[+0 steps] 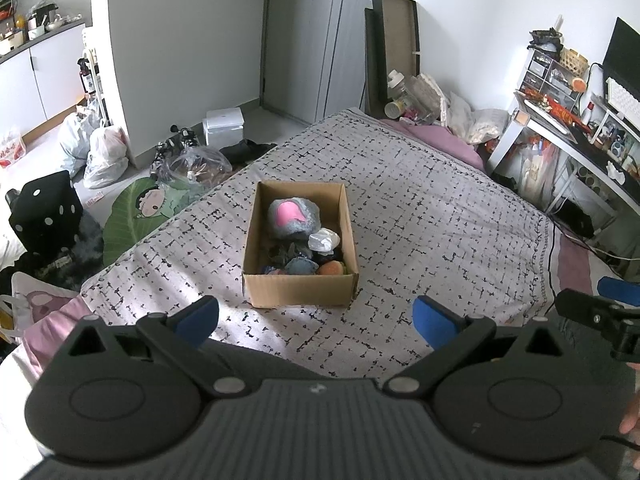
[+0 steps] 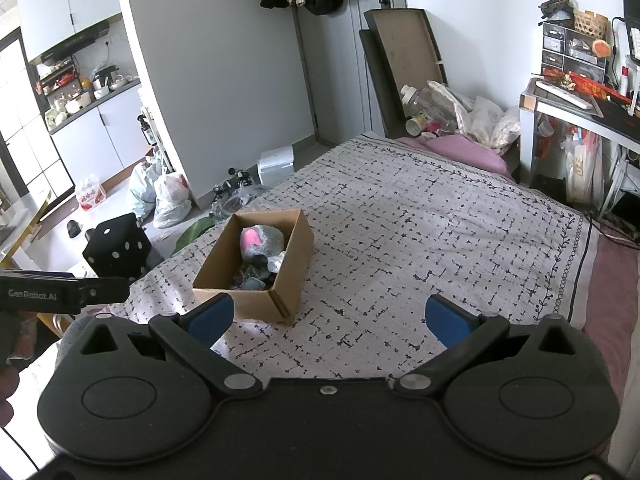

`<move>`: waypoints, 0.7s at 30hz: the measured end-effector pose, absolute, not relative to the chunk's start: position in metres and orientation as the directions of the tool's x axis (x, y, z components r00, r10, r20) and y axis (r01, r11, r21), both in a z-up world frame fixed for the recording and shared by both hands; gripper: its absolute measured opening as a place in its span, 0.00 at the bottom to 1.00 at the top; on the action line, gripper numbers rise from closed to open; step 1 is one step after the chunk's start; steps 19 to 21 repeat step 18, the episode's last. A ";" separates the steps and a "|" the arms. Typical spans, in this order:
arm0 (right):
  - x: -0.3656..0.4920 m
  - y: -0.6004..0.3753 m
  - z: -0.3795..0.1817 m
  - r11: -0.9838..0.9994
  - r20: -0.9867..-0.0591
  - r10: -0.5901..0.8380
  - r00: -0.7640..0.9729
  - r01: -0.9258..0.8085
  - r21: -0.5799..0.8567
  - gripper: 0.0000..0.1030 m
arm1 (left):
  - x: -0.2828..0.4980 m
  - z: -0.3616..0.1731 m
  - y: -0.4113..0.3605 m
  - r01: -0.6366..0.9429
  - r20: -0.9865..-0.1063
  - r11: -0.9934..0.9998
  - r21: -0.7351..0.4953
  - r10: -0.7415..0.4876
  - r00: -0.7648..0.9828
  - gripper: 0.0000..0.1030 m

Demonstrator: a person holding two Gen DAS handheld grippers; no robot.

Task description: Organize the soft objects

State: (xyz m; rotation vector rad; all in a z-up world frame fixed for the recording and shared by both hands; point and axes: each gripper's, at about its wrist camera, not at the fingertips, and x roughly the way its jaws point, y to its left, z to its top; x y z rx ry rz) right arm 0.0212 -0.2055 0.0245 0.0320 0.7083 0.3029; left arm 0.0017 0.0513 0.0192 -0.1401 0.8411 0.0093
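Note:
A cardboard box (image 1: 300,289) stands on the bed's patterned cover (image 1: 420,216). It holds a grey and pink plush (image 1: 293,216), a white soft item (image 1: 323,239), a blue-grey one (image 1: 301,266), an orange one (image 1: 331,268) and darker pieces. My left gripper (image 1: 316,320) is open and empty, just in front of the box. My right gripper (image 2: 328,320) is open and empty, to the right of the box (image 2: 256,304), where the plush (image 2: 262,242) shows too. Each gripper's side shows at the edge of the other view.
A black dice cushion (image 1: 46,212), plastic bags (image 1: 104,156) and a leaf-shaped mat (image 1: 136,208) lie on the floor left of the bed. A cluttered white desk (image 1: 560,128) stands at the right. Bottles and bags (image 2: 452,116) sit at the bed's far end.

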 end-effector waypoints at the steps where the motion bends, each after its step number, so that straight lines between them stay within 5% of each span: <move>1: 0.021 -0.205 0.024 0.956 -0.635 0.284 0.718 -0.262 0.131 1.00 | 0.002 0.019 0.051 -0.063 -0.743 0.991 -0.122 -0.049 0.667 0.99; 21: 0.021 -0.203 0.017 0.961 -0.626 0.273 0.731 -0.241 0.138 1.00 | 0.003 0.009 0.052 -0.070 -0.747 0.990 -0.126 -0.048 0.663 0.99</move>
